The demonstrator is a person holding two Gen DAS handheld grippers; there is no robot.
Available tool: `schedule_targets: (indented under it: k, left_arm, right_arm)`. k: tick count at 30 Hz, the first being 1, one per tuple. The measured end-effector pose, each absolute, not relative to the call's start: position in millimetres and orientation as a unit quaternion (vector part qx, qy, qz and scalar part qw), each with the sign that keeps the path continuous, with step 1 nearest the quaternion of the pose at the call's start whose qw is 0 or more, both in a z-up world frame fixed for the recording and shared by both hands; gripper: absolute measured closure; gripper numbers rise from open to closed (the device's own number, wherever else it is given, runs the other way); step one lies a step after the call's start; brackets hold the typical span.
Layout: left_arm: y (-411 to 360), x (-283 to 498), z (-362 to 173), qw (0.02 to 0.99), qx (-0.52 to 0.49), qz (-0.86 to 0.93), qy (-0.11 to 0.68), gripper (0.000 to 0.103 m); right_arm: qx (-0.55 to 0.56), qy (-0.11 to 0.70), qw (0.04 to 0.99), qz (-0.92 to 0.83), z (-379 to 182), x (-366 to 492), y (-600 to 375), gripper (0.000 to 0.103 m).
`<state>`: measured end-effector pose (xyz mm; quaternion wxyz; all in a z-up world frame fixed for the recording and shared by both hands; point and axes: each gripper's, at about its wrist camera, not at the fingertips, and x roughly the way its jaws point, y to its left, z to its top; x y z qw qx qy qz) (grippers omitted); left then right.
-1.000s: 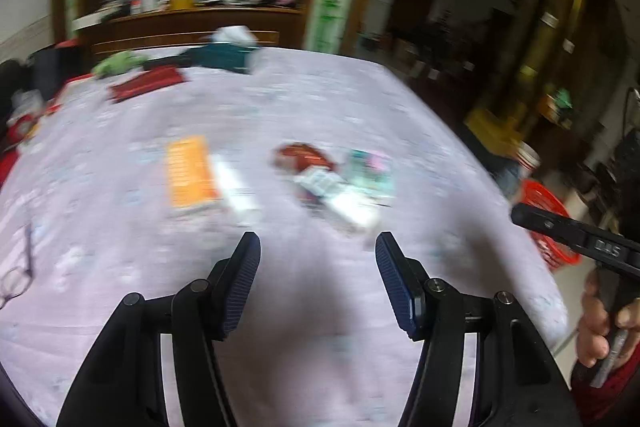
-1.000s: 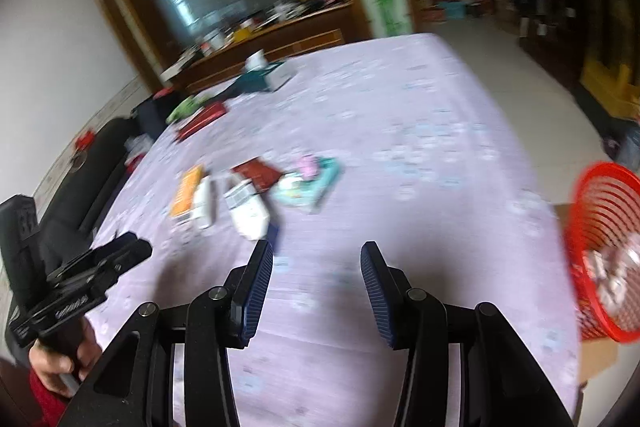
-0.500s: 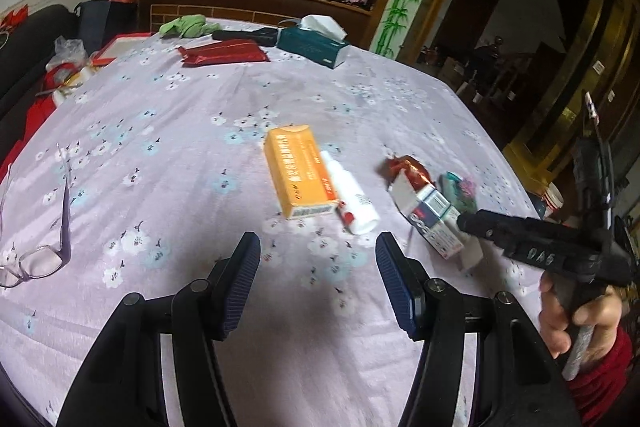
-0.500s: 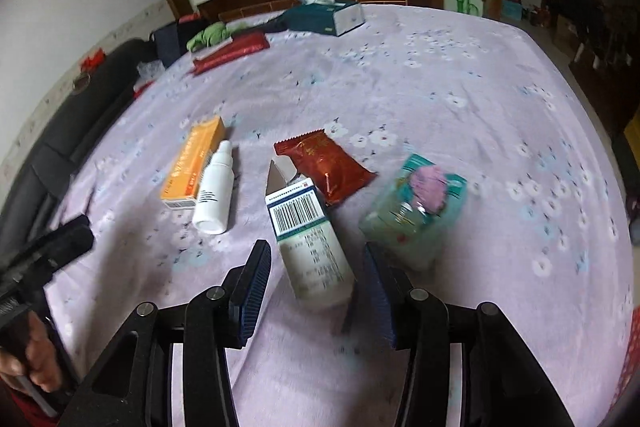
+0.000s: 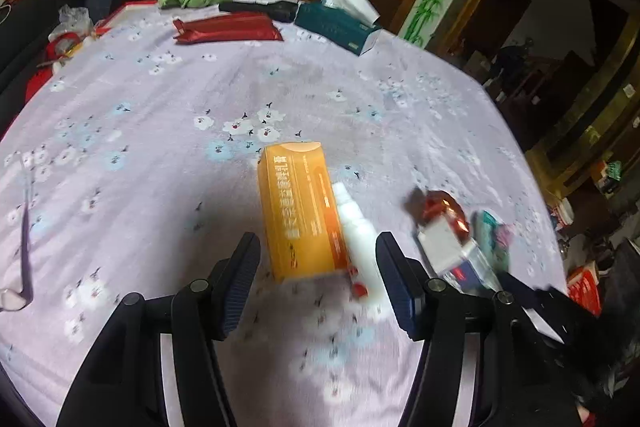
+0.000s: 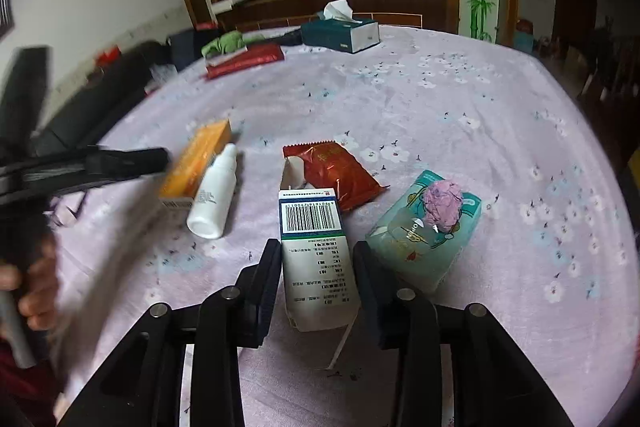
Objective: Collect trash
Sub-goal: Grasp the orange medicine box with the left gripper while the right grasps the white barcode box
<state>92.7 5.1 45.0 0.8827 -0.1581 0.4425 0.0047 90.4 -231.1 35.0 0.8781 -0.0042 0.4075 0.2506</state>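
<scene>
progress: all five trash items on table (image 6: 400, 99), none collected | my right gripper (image 6: 316, 267) open around white box (image 6: 316, 259) | my left gripper (image 5: 318, 267) open at orange box (image 5: 298, 207)

In the right wrist view the white barcode-printed carton (image 6: 316, 255) fills the gap between the spread right tongs (image 6: 316, 281), with the teal tissue pack (image 6: 424, 231) crowding at 2 o'clock and the red foil wrapper (image 6: 336, 173) at 12. The lilac flowered tabletop (image 6: 460, 99) beyond lies bare to 12 o'clock, up to the dark green tissue box (image 6: 340, 33).
</scene>
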Motion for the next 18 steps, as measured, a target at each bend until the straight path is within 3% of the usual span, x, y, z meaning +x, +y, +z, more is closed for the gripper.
schedule_targets:
  k: [8, 18]
  left_arm:
    - [2, 128, 21, 0.872, -0.14, 0.045, 0.467, 0.045]
    - [8, 121, 8, 0.873, -0.089, 0.072, 0.475, 0.046]
  right_arm:
    - [0.045, 0.381, 0.888, 0.253, 50, 87, -253, 0.064]
    - [0.013, 0.381, 0.89, 0.252, 47, 80, -239, 0.065]
